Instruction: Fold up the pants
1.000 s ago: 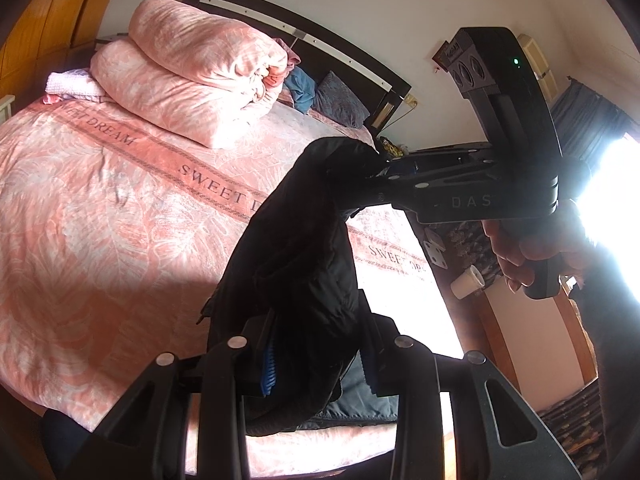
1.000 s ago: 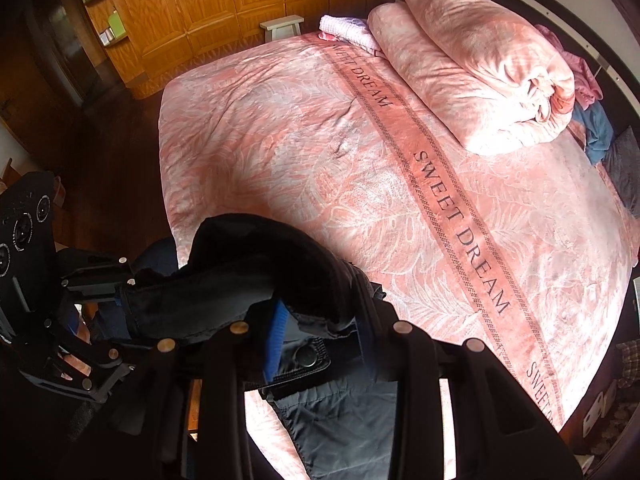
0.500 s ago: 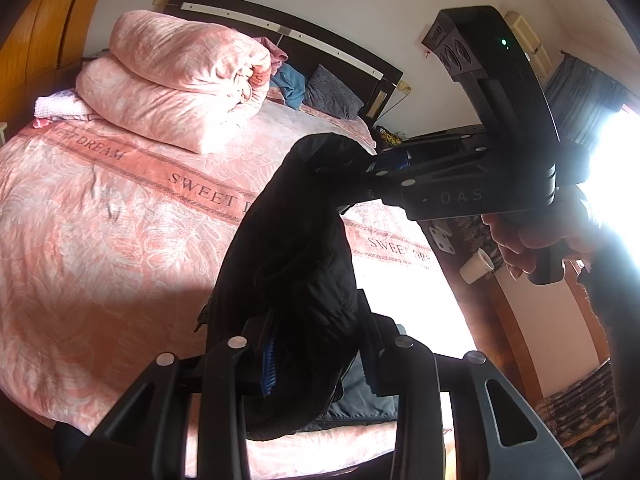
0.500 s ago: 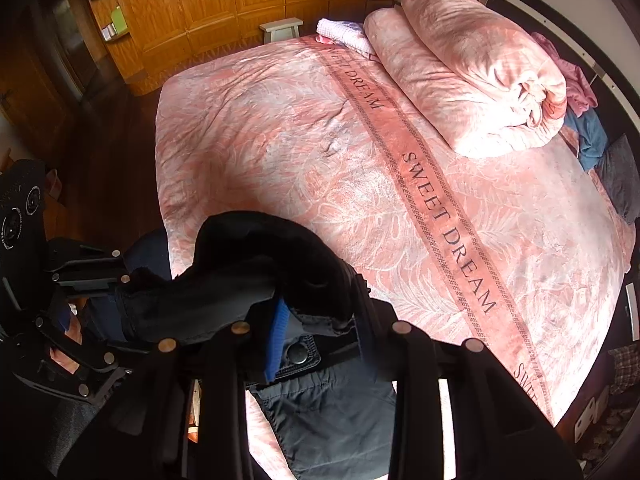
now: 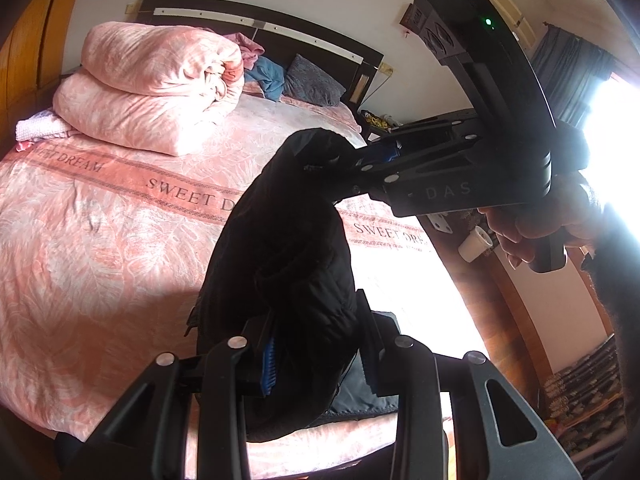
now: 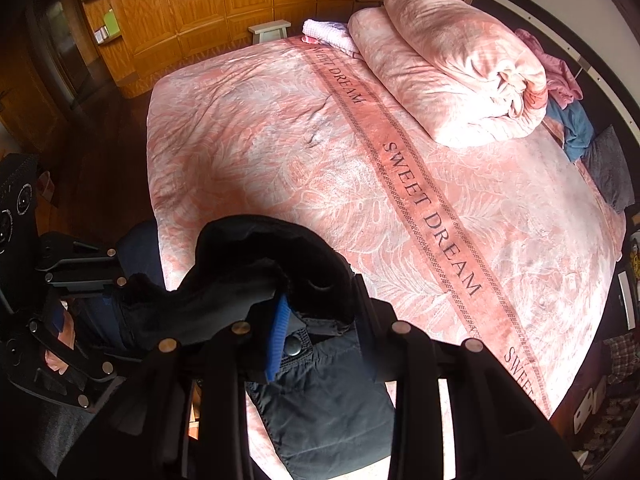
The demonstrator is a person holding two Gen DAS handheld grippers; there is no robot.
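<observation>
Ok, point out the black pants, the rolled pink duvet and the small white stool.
black pants (image 5: 280, 248), left wrist view, bunched fabric.
rolled pink duvet (image 6: 452, 76), right wrist view, top roll.
small white stool (image 6: 270, 27), right wrist view, seat.

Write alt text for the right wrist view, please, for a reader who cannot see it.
The right hand-held gripper is shut on dark pants, held over the near edge of a pink bedspread. The left hand-held gripper grips them too; a folded duvet lies beyond.
</observation>
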